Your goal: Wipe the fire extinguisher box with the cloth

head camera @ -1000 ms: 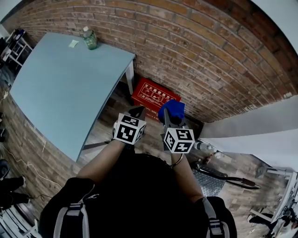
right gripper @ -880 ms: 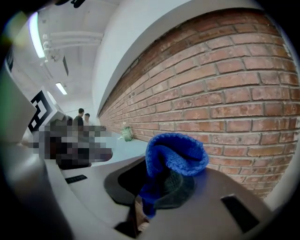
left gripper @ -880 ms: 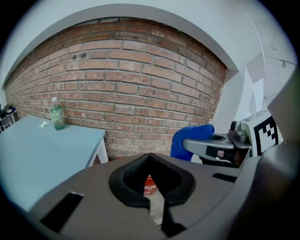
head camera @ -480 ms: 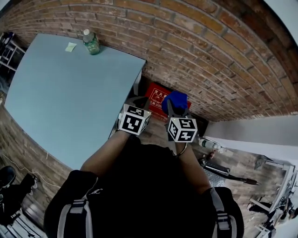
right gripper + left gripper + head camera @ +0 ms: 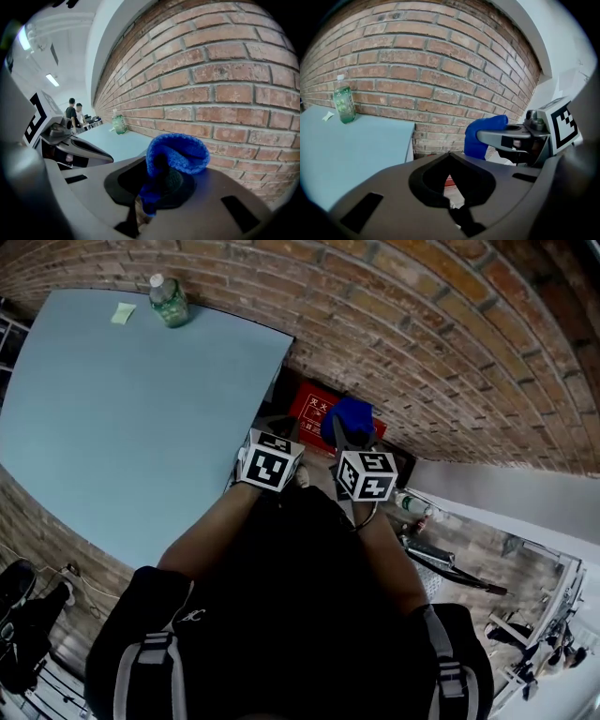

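Right gripper (image 5: 157,180) pinches the blue cloth (image 5: 180,150); left gripper (image 5: 449,157), jaws pressed together, holds nothing. Both hang above the red box (image 5: 315,411), apparently on the floor against a brick wall (image 5: 422,324), beside a table (image 5: 122,418).

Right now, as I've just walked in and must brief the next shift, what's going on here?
A person stands by a brick wall with a gripper in each hand. The right gripper has its tongs shut on a blue cloth, bunched above them. The left gripper is shut and empty. The red fire extinguisher box sits on the floor against the wall, beside the light-blue table, below both grippers. The cloth seems held in the air, so wiping looks not yet begun.
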A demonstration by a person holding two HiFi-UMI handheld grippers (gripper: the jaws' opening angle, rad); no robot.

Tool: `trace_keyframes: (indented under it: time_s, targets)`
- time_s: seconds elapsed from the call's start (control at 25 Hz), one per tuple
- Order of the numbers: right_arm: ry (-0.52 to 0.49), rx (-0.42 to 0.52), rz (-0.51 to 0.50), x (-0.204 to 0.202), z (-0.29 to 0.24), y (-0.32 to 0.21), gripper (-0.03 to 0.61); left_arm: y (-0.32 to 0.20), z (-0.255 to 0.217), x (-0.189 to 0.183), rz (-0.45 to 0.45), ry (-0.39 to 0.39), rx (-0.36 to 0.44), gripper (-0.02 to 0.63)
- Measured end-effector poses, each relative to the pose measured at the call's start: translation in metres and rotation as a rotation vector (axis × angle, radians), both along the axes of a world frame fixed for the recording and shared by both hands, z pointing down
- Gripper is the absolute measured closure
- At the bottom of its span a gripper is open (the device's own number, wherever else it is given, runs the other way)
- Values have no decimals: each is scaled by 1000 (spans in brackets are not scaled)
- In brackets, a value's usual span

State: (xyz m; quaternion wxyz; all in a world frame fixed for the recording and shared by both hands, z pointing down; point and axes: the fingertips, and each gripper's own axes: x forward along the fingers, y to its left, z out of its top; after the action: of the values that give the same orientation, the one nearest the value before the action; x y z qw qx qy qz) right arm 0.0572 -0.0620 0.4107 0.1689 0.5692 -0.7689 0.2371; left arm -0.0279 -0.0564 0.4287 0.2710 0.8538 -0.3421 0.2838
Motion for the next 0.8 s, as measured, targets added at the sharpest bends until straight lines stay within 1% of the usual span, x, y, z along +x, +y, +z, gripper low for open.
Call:
trace_keyframes:
  time_s: [0.12,0.24,0.4,0.48,0.64,0.8]
  targets:
    - [7,-40,-43,0,24,-16,526,-1,18,3,-21,0,-32,617]
    - [14,-92,-90,-5,54,-31,526,0,33,-1,-65,-10,-70,617]
    - [24,-178,-154,-12,110,-47,526,-1,65,-8,-141,-14,-144,617]
    - [18,-214,-178,-11,141,-57,526,-4,81,-7,-171,-17,-169,617]
    - [-6,-269,-191,-10,195,-78,526,-12,109,-6,-209,-32,-191,617]
    - [11,-318,-204,-11,240,-96,526,-13,130,-8,-248,-45,-212,617]
